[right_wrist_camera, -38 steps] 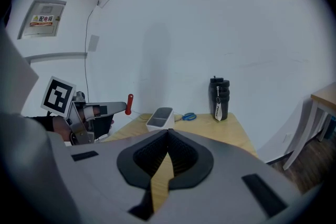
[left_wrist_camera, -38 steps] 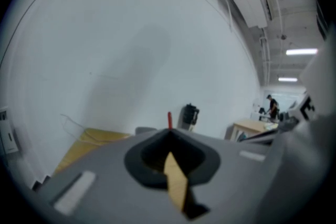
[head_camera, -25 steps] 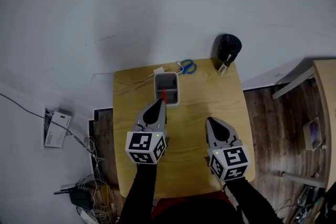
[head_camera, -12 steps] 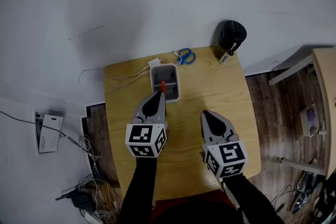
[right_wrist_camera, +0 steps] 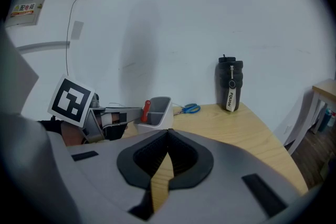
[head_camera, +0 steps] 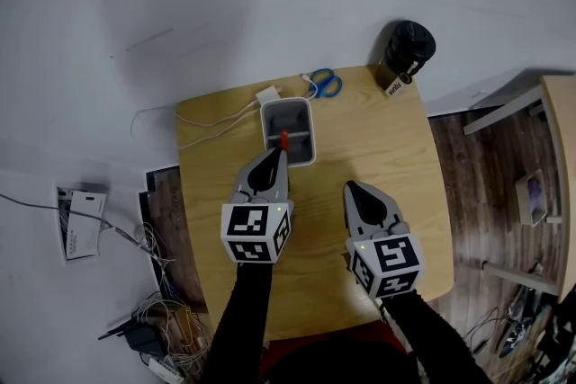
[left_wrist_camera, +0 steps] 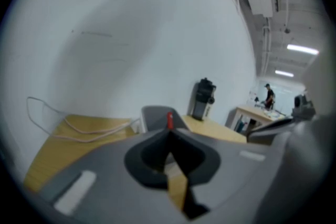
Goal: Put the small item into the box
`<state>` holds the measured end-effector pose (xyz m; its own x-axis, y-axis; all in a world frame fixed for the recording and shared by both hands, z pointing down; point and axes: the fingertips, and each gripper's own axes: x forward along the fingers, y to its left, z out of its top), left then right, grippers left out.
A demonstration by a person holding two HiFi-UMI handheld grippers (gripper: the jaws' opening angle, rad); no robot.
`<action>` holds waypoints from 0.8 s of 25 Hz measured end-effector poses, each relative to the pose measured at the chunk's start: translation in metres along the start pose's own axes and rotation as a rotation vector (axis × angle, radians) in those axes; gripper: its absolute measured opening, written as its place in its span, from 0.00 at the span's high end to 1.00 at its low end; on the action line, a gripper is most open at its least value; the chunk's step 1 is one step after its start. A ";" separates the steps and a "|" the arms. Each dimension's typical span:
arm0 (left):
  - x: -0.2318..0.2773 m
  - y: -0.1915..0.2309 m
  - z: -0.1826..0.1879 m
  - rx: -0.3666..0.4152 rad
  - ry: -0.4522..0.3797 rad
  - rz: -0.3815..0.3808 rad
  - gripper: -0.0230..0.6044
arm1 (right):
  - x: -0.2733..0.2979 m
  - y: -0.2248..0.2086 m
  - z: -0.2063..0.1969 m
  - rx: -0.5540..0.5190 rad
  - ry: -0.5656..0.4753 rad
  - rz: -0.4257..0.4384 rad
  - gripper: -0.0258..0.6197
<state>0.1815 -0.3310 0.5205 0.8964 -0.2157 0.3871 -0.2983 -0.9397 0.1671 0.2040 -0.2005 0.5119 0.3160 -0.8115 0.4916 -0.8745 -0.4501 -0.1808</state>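
1. Head view: your left gripper point(head_camera: 280, 154) reaches forward over the wooden table point(head_camera: 378, 148), and its jaws are pinched together on the small red item point(head_camera: 283, 139).
2. The item is a short, slim stick of one bright red colour. In the left gripper view it pokes up past the meeting jaw tips point(left_wrist_camera: 169, 119). In the right gripper view it stands nearly upright, with a slight lean point(right_wrist_camera: 146, 110).
3. From above, the item sits over the open top of the grey box point(head_camera: 310, 126), towards the end nearer you. From the side it shows at the box's near wall point(right_wrist_camera: 160, 115). No view lets you tell whether its lower end touches the box.
4. The box is a rounded rectangular tub at the far middle of the table.
5. Your right gripper point(head_camera: 352, 190) is held low over bare wood, well apart from the box. Its jaws meet at the tips and grip nothing.
6. Blue-handled scissors point(head_camera: 324, 84) lie at the far edge just beyond the box. A black bottle point(head_camera: 407, 51) stands at the far right corner. A white cable point(head_camera: 220, 117) trails off to the left.
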 end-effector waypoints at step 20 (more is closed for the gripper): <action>0.008 0.003 -0.006 -0.013 0.027 -0.007 0.93 | 0.005 0.002 -0.006 0.004 0.026 -0.002 0.95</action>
<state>0.1856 -0.3338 0.5296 0.8893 -0.2017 0.4104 -0.2965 -0.9376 0.1817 0.2018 -0.2033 0.5195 0.3074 -0.8006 0.5143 -0.8726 -0.4528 -0.1833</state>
